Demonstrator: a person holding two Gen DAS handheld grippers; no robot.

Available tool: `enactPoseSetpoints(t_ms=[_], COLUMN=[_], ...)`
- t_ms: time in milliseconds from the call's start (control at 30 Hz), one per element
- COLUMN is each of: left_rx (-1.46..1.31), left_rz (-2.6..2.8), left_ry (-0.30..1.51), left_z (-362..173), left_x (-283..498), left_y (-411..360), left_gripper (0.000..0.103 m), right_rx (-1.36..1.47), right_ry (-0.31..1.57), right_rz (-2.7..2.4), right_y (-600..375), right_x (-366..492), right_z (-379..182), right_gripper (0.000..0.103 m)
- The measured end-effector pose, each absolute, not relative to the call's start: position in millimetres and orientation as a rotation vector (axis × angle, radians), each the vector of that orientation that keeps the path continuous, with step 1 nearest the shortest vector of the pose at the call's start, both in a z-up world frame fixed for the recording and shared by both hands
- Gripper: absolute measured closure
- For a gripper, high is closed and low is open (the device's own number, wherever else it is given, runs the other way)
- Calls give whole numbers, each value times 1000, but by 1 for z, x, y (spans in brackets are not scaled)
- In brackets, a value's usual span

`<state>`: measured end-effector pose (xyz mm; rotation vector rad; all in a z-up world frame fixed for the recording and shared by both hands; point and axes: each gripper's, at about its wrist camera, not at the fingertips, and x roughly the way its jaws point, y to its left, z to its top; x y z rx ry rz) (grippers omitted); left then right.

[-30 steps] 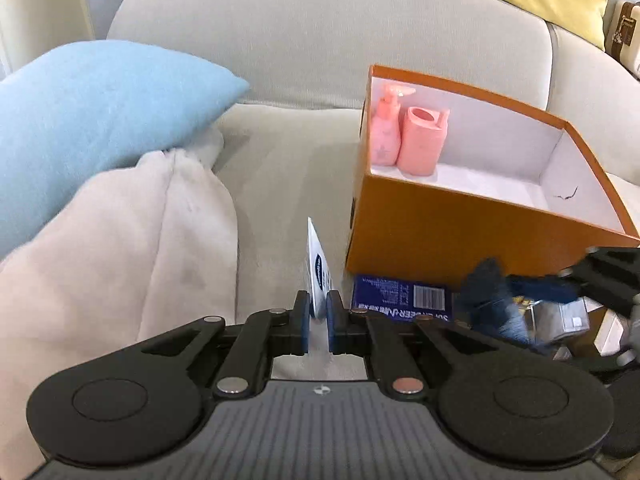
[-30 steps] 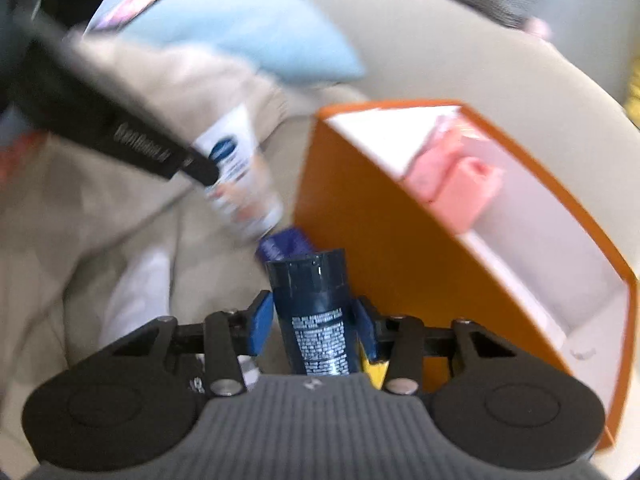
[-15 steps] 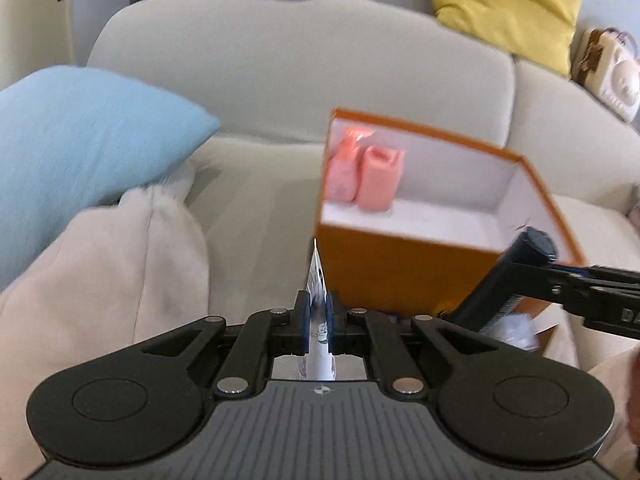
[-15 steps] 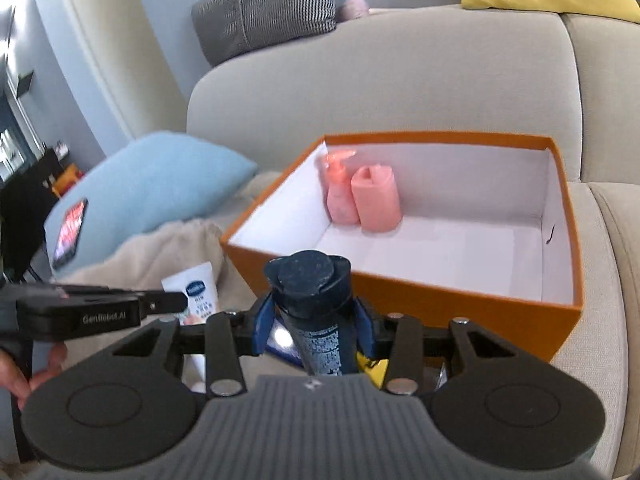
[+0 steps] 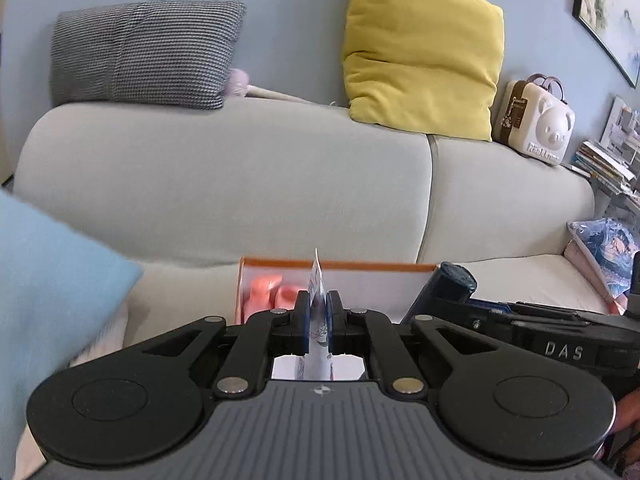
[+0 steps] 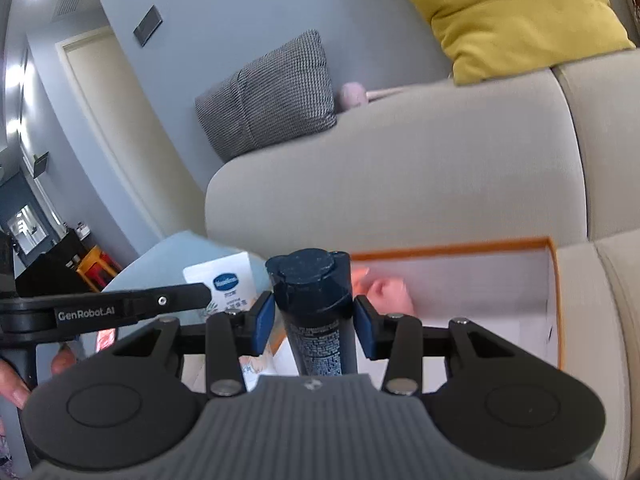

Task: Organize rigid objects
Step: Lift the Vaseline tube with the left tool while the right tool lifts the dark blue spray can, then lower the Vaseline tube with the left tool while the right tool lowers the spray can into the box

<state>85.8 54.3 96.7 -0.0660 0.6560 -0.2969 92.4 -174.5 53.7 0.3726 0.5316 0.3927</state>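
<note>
We see a pale grey sofa (image 5: 248, 184) filling most of both views, with a grey houndstooth cushion (image 5: 140, 52) and a yellow cushion (image 5: 420, 48) propped on its backrest and a light blue cushion (image 5: 52, 280) at the left edge. On the seat sits an orange box (image 6: 452, 249) with a white inside, open at the top; two pink containers (image 5: 268, 296) stand together in its far left corner. A white bear-faced case (image 5: 536, 128) rests on the backrest to the right of the yellow cushion.

Our left gripper (image 5: 318, 316) has its jaws pressed together on a flat white tube (image 5: 316, 280), held edge-on, its thin end sticking up in front of the box. In the right wrist view the tube shows a blue oval logo. Our right gripper (image 6: 314, 320) has its jaws partly spread and pinching a dark blue bottle (image 6: 312, 296), cap end pointing forward, in front of the near wall of the box.
</note>
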Motion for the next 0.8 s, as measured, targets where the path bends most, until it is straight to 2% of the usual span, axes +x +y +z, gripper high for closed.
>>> enactPoseSetpoints(t_ms=[400, 800], left_rx=[-79, 85], left_rz=[-282, -270], left_ry=[776, 793], left_z=[8, -27], left_x=[187, 195], left_y=[61, 55], left_gripper=[95, 95], right_rx=[339, 295], right_ry=[666, 742], right_rz=[337, 407], right_y=[-163, -148], right_x=[184, 232], right_z=[-4, -39], right_gripper=[59, 59])
